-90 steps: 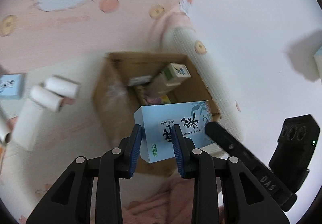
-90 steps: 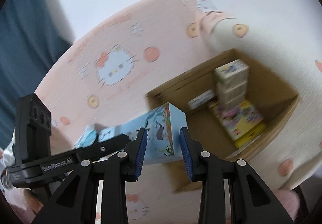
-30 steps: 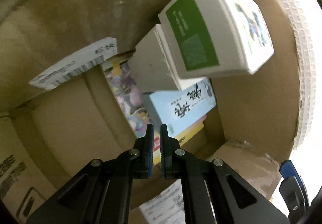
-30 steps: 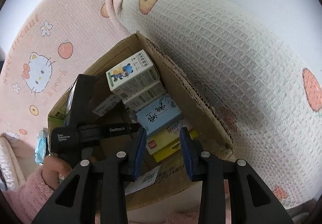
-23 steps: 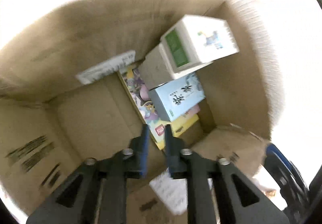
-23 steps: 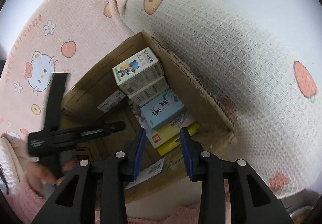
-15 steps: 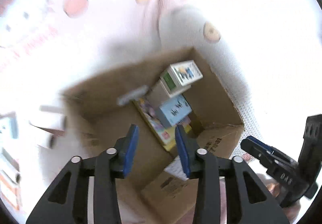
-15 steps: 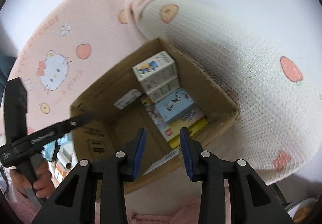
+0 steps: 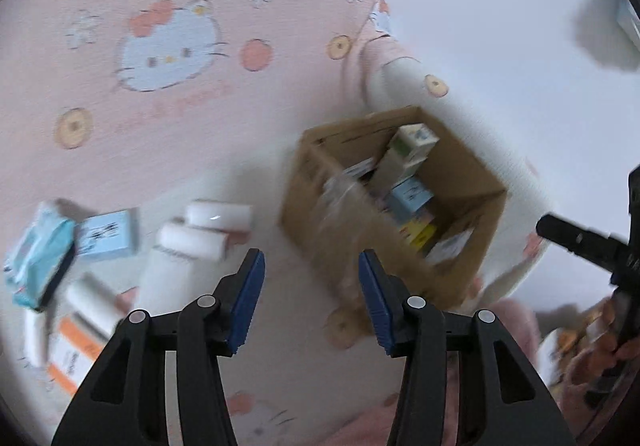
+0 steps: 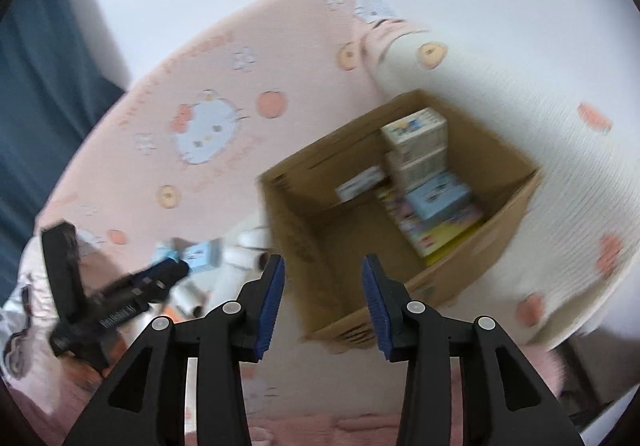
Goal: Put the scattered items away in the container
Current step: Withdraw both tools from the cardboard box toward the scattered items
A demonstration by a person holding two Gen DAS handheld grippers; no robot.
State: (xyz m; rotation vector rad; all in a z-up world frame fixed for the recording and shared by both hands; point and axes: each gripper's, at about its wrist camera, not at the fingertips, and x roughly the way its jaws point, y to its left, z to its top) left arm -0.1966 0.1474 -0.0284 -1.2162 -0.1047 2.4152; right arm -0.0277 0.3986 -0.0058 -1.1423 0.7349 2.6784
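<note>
Soft, even daylight fills both fisheye views, bleaching the white wall (image 9: 500, 5) toward two o'clock and leaving one grey shadow at the edge. Motion blur smears the pink blanket (image 9: 168, 45), the cardboard box (image 10: 304, 230) and the scattered packets (image 9: 104, 234), while the near black fingers (image 9: 248, 286) stay sharper. Dark vignetting rings every frame, and straight edges bow outward.

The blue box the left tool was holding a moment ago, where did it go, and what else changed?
The light blue box now lies inside the cardboard box; the left tool let it go. Both tools pulled back out and up. The left tool's jaws have just been opening, the right tool's too, nothing between either. The white rolls and other items on the bedspread stayed put.
</note>
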